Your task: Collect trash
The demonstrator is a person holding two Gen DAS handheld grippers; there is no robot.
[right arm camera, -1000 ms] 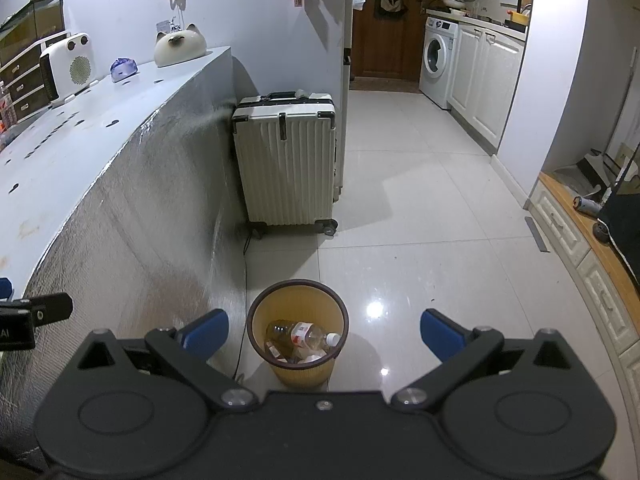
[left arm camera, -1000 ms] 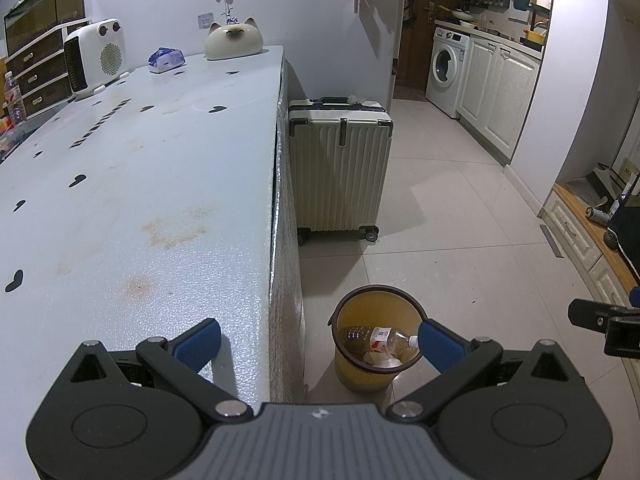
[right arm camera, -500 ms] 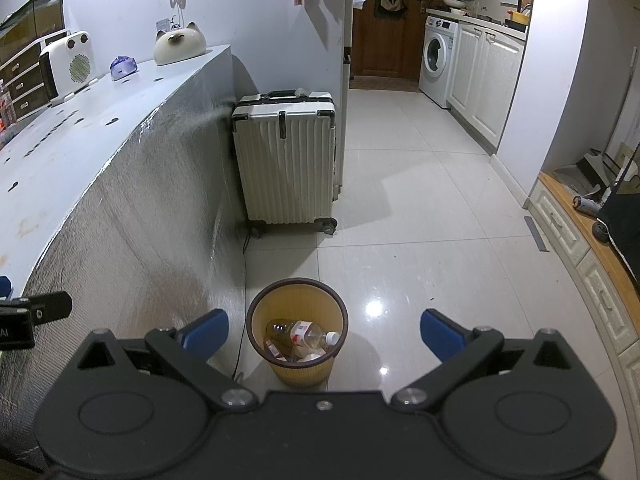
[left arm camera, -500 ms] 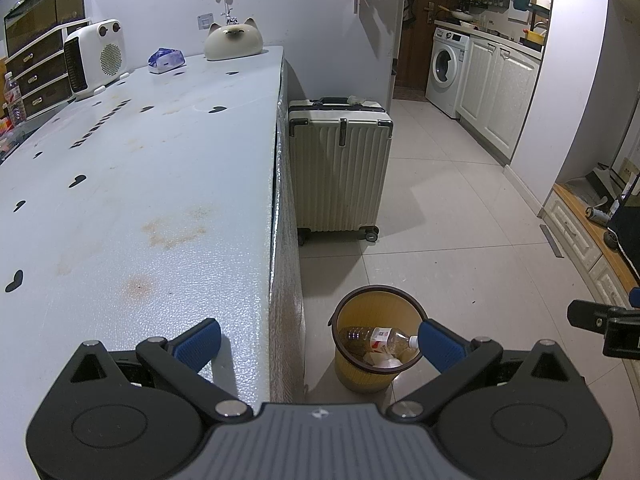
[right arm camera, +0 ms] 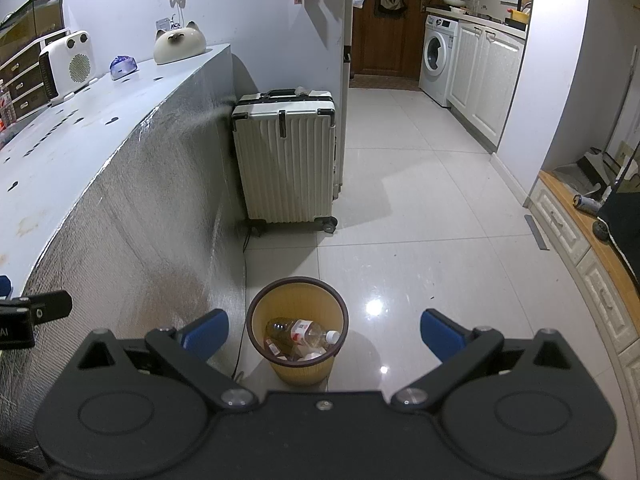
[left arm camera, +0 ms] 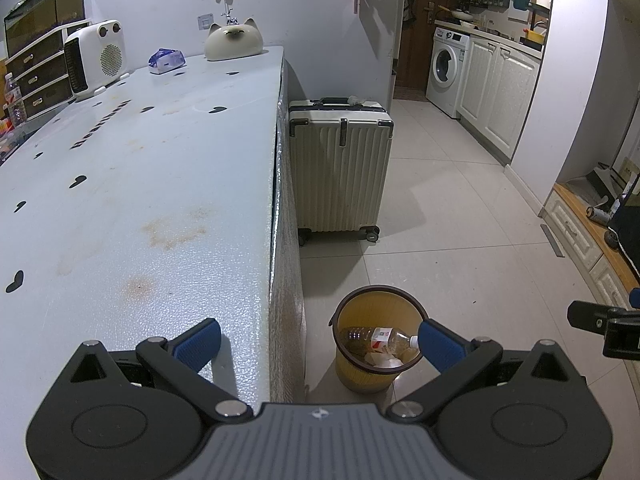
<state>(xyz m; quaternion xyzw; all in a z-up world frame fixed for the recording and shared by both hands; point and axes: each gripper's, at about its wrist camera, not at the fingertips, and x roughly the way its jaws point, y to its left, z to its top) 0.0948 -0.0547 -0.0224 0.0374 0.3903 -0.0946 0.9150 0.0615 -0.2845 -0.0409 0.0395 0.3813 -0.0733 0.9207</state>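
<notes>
i am viewing the yellow trash bin [right arm camera: 297,328] standing upright on the tiled floor [right arm camera: 420,240], just beside the foil-covered side of the table [left arm camera: 132,208]. the bin is holding a clear plastic bottle [right arm camera: 302,331] lying on its side, white cap toward the right, with crumpled paper scraps [left arm camera: 380,360] under it. in the left wrist view the same bin [left arm camera: 362,376] is sitting below and right of the table edge, and the bottle [left arm camera: 376,336] inside is reaching toward the rim.

i am holding the left gripper [left arm camera: 318,342] with its blue-padded fingers spread wide and nothing between them; one finger [left arm camera: 198,340] is hanging over the table top, the other [left arm camera: 438,346] is overlapping the bin rim in the picture. i am holding the right gripper [right arm camera: 322,330] over the floor, fingers likewise wide apart and empty, with the bin framed between them. part of each gripper is showing at the edge of the other's view.

behind the bin, a cream ribbed suitcase [right arm camera: 286,164] is standing upright on its wheels against the end of the table. on the far part of the table top, a white fan heater [left arm camera: 98,58], a blue packet [left arm camera: 166,60] and a cat-shaped ornament [left arm camera: 234,40] are sitting near the wall. a washing machine [left arm camera: 448,68] is standing in the kitchen area beyond, next to white cabinets [left arm camera: 500,88].
</notes>
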